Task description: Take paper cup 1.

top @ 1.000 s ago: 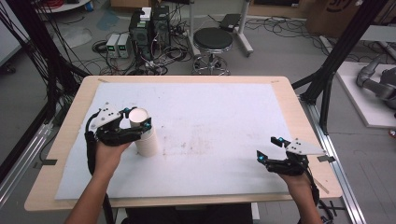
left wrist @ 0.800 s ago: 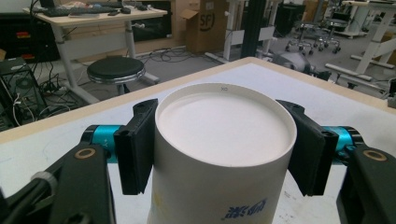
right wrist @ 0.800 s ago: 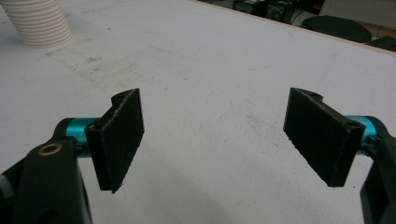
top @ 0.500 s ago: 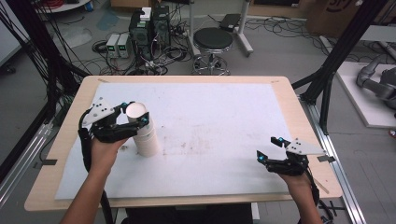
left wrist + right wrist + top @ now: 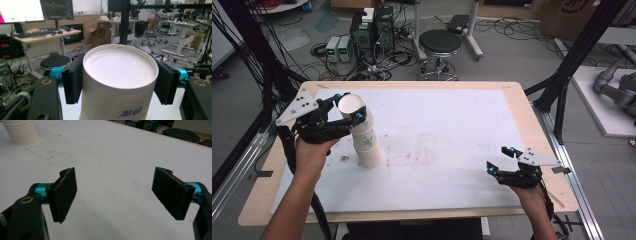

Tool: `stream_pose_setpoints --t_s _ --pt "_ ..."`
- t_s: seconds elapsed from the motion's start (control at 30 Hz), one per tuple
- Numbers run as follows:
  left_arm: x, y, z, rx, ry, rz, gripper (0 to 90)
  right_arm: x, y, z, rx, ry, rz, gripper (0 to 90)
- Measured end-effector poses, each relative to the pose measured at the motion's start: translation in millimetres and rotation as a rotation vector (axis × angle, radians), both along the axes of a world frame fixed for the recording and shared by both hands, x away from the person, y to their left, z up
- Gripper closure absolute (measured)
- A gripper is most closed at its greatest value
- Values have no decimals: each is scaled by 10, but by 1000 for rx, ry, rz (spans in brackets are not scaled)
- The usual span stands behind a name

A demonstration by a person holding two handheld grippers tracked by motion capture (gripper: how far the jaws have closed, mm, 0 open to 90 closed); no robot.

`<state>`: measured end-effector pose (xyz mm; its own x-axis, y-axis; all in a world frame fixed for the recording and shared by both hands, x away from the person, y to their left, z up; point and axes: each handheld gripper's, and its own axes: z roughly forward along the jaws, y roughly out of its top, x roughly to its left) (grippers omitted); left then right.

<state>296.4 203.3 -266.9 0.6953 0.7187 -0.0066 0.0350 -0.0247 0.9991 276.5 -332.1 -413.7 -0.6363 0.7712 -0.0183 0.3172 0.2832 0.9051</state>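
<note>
A stack of white paper cups (image 5: 371, 150) stands upside down on the left part of the white table sheet (image 5: 447, 130). My left gripper (image 5: 349, 106) is shut on the topmost cup (image 5: 353, 111), which is raised and tilted above the rest of the stack. In the left gripper view the black pads (image 5: 73, 77) press both sides of that cup (image 5: 120, 100), whose flat base faces the camera. My right gripper (image 5: 500, 159) rests open near the front right of the table, nothing between its fingers (image 5: 63, 192). The stack's ribbed rims (image 5: 22, 131) appear far off in the right gripper view.
The wooden table edge (image 5: 412, 215) frames the white sheet. Black frame posts (image 5: 572, 65) stand at the right and left. Behind the table are a stool (image 5: 439, 45), computer boxes (image 5: 372, 27) and cables on the floor.
My left gripper has risen and shifted a little left with the top cup, drawing it up off the stack and tilting it. The right gripper has stayed still.
</note>
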Motion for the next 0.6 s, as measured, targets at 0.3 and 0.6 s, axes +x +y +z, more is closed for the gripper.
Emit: stream_pose_setpoints --t_s 0.3,0.6 --pt "-125 -337 102 -31 -24 -133 343 8 51 -10 7 6 19 209" --pt "-60 -819 -150 21 12 -255 342 34 158 57 41 -1 88 208"
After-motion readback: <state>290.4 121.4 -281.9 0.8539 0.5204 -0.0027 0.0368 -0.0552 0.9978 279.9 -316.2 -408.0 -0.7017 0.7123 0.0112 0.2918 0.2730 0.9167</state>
